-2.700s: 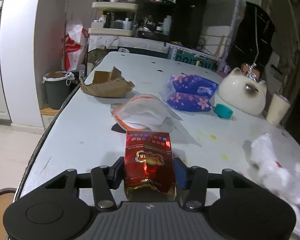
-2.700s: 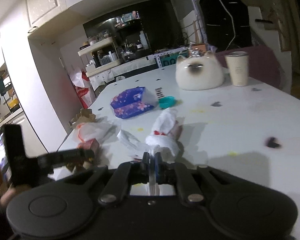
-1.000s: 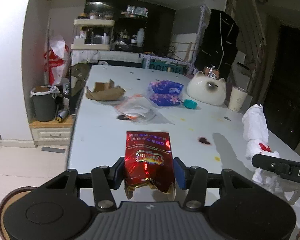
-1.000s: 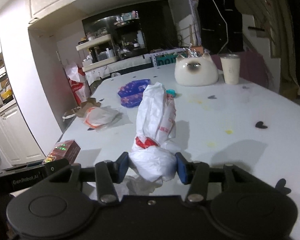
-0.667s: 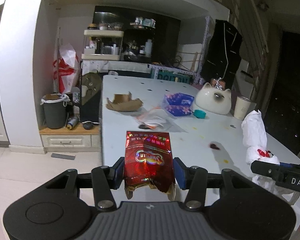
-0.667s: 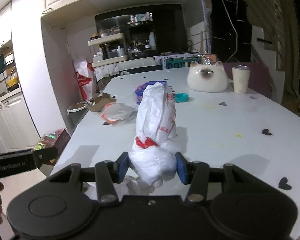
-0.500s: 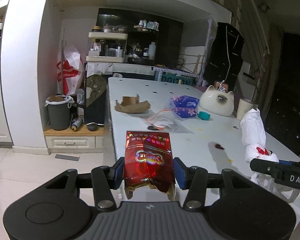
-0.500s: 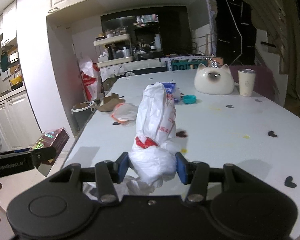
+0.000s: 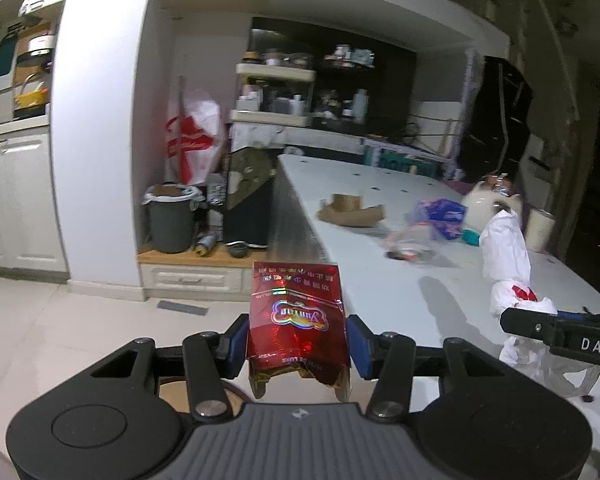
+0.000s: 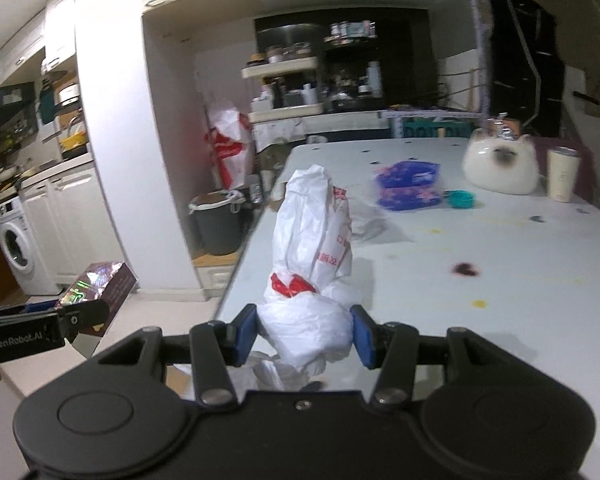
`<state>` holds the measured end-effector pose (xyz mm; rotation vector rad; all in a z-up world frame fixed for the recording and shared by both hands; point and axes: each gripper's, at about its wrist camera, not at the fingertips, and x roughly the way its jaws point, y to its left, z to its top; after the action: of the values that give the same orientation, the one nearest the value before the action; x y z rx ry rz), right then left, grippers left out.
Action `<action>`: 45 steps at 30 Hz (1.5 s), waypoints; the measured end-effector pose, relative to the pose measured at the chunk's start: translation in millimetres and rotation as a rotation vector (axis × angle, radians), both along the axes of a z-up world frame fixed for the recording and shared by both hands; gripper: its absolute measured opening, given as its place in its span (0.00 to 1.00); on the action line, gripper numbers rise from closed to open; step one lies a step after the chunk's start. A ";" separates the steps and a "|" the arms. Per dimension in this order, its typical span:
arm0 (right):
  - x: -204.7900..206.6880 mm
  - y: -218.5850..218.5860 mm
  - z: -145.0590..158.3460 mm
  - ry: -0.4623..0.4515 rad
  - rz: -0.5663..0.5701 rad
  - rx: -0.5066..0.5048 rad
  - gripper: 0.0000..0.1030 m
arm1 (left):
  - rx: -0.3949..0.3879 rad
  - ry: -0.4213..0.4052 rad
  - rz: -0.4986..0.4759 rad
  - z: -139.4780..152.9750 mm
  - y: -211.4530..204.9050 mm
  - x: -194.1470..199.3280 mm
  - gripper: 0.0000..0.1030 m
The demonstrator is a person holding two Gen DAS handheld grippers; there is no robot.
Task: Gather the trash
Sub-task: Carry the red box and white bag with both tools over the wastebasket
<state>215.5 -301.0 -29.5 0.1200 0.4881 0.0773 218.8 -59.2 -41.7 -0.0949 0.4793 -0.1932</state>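
My left gripper (image 9: pixel 297 340) is shut on a shiny red packet (image 9: pixel 296 312) and holds it in the air off the near left corner of the white table (image 9: pixel 380 280). It also shows in the right wrist view (image 10: pixel 96 292). My right gripper (image 10: pixel 305 334) is shut on a crumpled white plastic bag (image 10: pixel 312 256) with red print, held above the table's near edge. The bag also shows in the left wrist view (image 9: pixel 508 264). A grey trash bin (image 9: pixel 170 216) with a liner stands on the floor by the wall, left of the table, also in the right wrist view (image 10: pixel 218 220).
On the table lie a brown cardboard scrap (image 9: pixel 350 212), a clear plastic bag (image 9: pixel 410 238), a purple flowered pack (image 10: pixel 410 186), a teal lid (image 10: pixel 458 200), a white cat-shaped pot (image 10: pixel 500 170) and a paper cup (image 10: pixel 562 174). White cabinets and a washing machine (image 10: pixel 14 240) stand at left.
Both grippers have pulled back from the table and swung left with their loads. The bin and floor now show more fully; the table has shifted right.
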 end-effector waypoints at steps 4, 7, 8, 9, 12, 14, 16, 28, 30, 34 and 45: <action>12.2 28.5 -4.1 0.016 0.057 0.005 0.49 | -0.002 0.011 0.036 -3.8 25.7 2.3 0.50; 25.3 48.9 -8.8 0.034 0.098 0.008 0.49 | -0.001 0.025 0.061 -8.4 45.0 5.4 0.50; 29.2 54.6 -10.3 0.040 0.108 0.008 0.49 | -0.001 0.032 0.069 -10.3 50.8 7.4 0.50; 33.6 61.7 -12.4 0.048 0.122 0.007 0.49 | 0.003 0.040 0.077 -12.4 57.4 9.9 0.50; 48.4 81.1 -18.1 0.073 0.160 0.008 0.49 | 0.015 0.062 0.096 -18.4 73.9 18.2 0.50; 60.0 94.7 -22.4 0.094 0.182 0.013 0.49 | 0.018 0.078 0.107 -22.6 84.4 24.6 0.50; 71.8 106.3 -26.6 0.118 0.198 0.012 0.49 | 0.020 0.098 0.117 -28.2 95.1 33.2 0.50; 160.4 177.3 -84.1 0.360 0.295 -0.036 0.49 | 0.088 0.298 0.125 -73.8 136.1 104.4 0.50; 173.0 187.5 -97.0 0.402 0.306 -0.054 0.49 | 0.091 0.335 0.123 -85.4 141.0 114.8 0.50; 194.1 204.5 -121.6 0.485 0.322 -0.085 0.49 | 0.094 0.401 0.114 -109.3 148.6 133.6 0.50; 215.6 251.7 -190.4 0.764 0.448 -0.245 0.49 | 0.114 0.594 0.068 -185.3 156.3 161.4 0.50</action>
<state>431.1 -49.3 -219.8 -0.2146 1.2778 0.4176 380.2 97.2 -227.0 -0.0554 1.0764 -0.0671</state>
